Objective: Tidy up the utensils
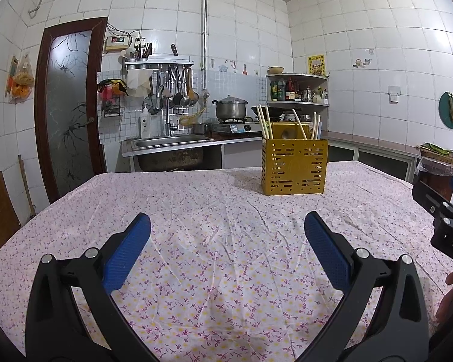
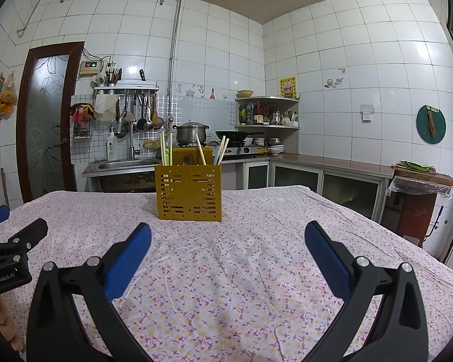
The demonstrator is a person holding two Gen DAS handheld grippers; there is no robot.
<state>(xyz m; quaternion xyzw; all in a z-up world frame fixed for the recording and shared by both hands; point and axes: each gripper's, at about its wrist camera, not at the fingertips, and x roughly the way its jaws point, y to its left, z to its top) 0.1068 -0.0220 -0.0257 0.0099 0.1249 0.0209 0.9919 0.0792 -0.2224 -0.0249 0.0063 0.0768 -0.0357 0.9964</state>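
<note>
Blue-padded left gripper and right gripper level above tablecloth, jaws spread, facing yellow caddy

Even indoor light, fairly bright, both views sharp. Glare spots on wall tiles. Soft shadow left of holder on worktop. Heavy fisheye bend, dark vignette at corners.

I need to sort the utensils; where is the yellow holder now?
The yellow holder stands on the flowered tablecloth, ahead and right in the left wrist view, with chopsticks inside.
</note>
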